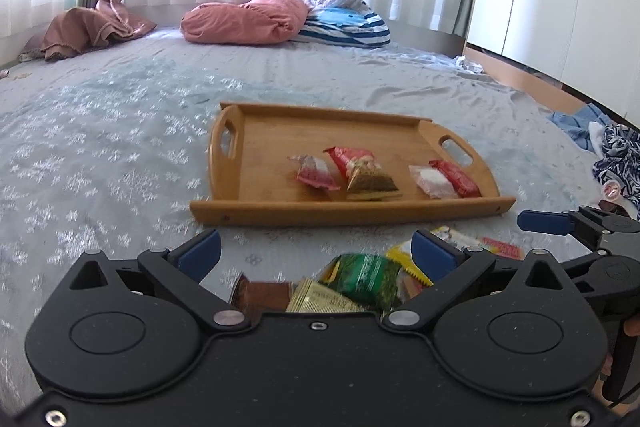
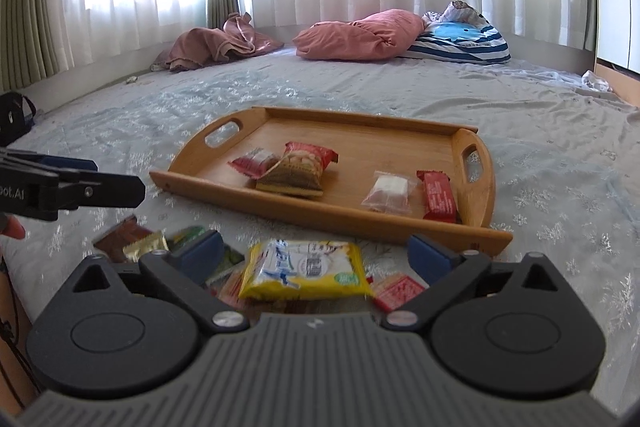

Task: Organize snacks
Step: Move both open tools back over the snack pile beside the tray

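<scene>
Both tongs gape wide: right tongs (image 2: 314,259) over glossy yellow snack packet (image 2: 306,269), left tongs (image 1: 316,255) over crinkly green packet (image 1: 366,277), nothing gripped. Loose snacks on bed near wooden tray (image 2: 472,233); packet print unreadable.

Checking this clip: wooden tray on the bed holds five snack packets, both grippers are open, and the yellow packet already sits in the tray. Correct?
Not quite. The yellow packet is not in the tray; the right wrist view shows it lying on the bed in front of the tray, between the open right gripper's fingers. The rest holds: five packets in the tray, left gripper open too.
</scene>
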Available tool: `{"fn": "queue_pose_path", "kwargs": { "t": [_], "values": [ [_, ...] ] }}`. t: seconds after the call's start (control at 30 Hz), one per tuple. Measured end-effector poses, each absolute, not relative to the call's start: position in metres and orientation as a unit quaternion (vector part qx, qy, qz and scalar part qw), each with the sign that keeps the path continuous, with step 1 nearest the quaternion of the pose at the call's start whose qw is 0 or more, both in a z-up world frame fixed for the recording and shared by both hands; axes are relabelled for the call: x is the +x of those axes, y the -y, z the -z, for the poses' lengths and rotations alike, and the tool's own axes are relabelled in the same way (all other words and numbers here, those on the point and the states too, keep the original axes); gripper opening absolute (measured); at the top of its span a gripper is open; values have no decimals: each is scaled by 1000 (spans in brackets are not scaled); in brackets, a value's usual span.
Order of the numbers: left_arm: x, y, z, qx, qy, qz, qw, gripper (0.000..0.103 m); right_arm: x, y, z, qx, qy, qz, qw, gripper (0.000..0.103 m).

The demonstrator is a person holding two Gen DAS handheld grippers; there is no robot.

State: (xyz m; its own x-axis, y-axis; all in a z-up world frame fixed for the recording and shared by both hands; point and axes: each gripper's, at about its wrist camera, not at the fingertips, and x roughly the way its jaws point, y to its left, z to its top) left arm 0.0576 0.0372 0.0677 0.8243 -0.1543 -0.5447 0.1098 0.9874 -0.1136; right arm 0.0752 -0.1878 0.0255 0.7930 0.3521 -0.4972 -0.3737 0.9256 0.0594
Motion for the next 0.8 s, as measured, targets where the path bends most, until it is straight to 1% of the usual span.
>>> {"fn": "queue_pose_path", "kwargs": {
  "t": [0.3,0.6,0.7,0.8],
  "values": [
    [52,-46,-45,-53,-315,49,946,102,55,182,-10,-50,-268,-195,942,103],
    [49,-45,-27,-54,-339,46,938,102,44,183,2,-40,-286,-196,937,103],
    [48,-44,-23,-53,-342,49,937,100,39,183,4,-40,-287,-197,937,103],
    [46,-42,-22,-49,-343,58,936,95,36,180,6,-47,-287,-198,936,103]
  ]
}}
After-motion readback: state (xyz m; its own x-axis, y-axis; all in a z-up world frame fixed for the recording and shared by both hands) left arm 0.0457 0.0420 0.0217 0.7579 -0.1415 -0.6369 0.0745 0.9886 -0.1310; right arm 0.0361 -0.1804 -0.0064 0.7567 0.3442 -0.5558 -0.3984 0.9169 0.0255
